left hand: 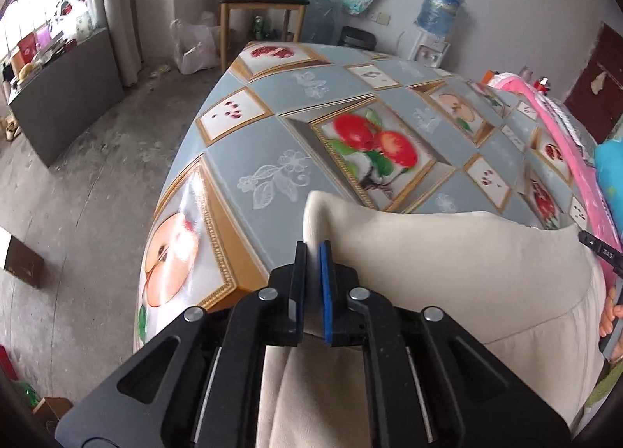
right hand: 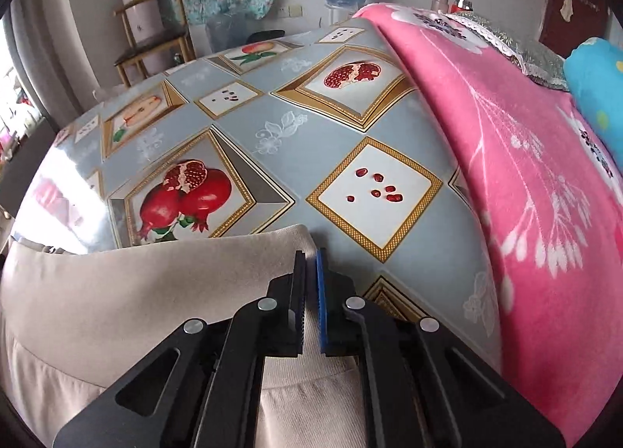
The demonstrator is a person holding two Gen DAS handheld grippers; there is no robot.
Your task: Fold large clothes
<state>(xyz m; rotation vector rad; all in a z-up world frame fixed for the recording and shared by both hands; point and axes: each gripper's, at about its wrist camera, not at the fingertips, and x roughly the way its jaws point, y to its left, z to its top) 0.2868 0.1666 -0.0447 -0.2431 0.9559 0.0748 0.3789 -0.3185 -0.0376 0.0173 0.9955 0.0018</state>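
A cream garment lies at the near edge of a table covered in a fruit-print oilcloth. My left gripper is shut on the garment's left corner, which sticks up past the pads as a curled flap. In the right wrist view the same cream garment stretches away to the left, and my right gripper is shut on its right corner. The cloth's upper edge hangs taut between the two grips, just above the oilcloth. The tip of the right gripper shows at the far right of the left wrist view.
A pink flowered blanket covers the table's right side, with a blue cushion and silver pillow beyond. A wooden chair, a water dispenser and plastic bags stand by the back wall. A grey cabinet lines the left.
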